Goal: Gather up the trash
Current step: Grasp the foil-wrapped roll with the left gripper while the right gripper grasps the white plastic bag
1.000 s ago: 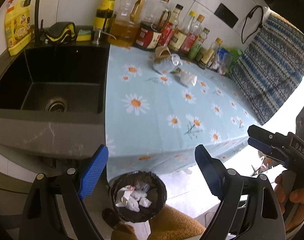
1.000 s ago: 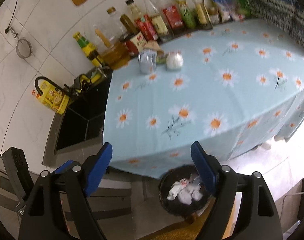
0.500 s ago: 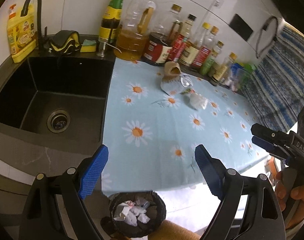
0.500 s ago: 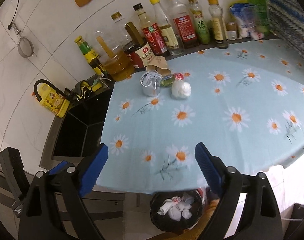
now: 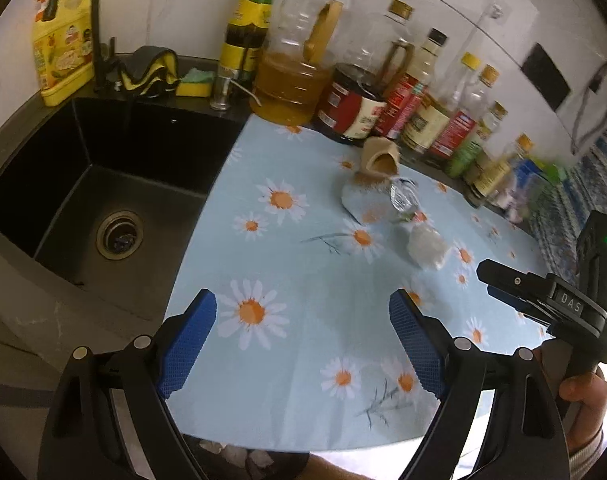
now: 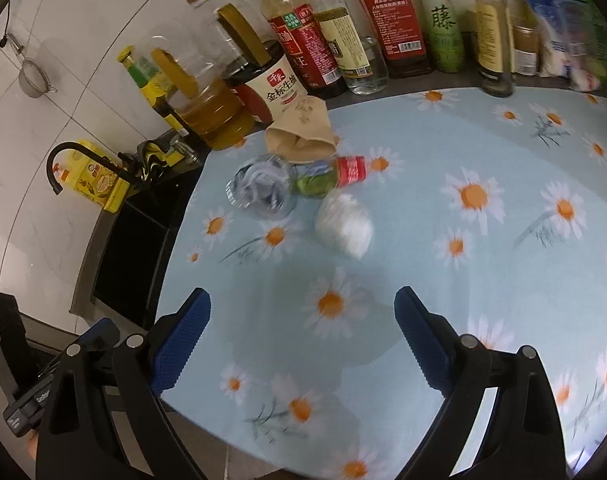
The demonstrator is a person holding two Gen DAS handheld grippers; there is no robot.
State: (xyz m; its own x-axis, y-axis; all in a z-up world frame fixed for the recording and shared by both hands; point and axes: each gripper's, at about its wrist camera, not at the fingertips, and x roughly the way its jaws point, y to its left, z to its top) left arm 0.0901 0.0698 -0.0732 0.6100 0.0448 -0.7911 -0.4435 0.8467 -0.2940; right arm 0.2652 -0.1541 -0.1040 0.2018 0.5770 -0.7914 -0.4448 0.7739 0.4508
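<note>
Below the left tool (image 5: 303,340), only its view catches the bin (image 5: 247,458).

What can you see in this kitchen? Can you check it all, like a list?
Surface: daisy cloth over the counter, beside a black sink.
Job's things: paper cup, crushed clear cup, small bottle and white wad, lying close together; bin barely shows below the edge.
Clutter: sauce bottles along the wall, sponge.
Grippers: left tool and right tool both open, empty.
Cables: one on the wall.
Surroundings: tiled wall, strainer.
</note>
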